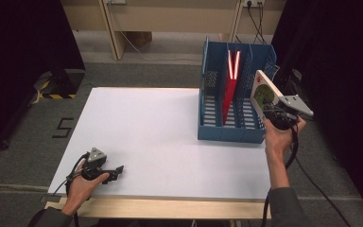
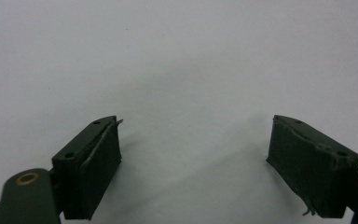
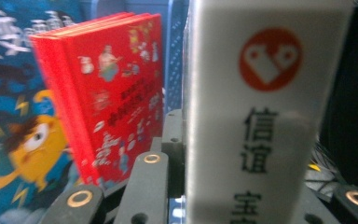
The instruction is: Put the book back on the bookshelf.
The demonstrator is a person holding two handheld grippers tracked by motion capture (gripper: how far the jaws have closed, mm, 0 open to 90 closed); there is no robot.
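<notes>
High view: right gripper (image 1: 275, 115) clamped a book (image 1: 264, 92) beside the rack (image 1: 227, 132), to be slotted in next; left gripper (image 1: 115, 171) rested open.

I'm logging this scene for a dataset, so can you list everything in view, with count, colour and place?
White book: one, white spine with a red round logo, held up at the rack's right end.
Red book: one, red, upright in the rack's middle compartment.
Blue book: one, blue cover with a yellow cartoon figure, left of the red book in the right gripper view.
File rack: one, blue, far right of the table.
Table: one, white top.
Left gripper: one, black, near left of the table, jaws open with nothing between.
Right gripper: one, black, shut on the white book.
</notes>
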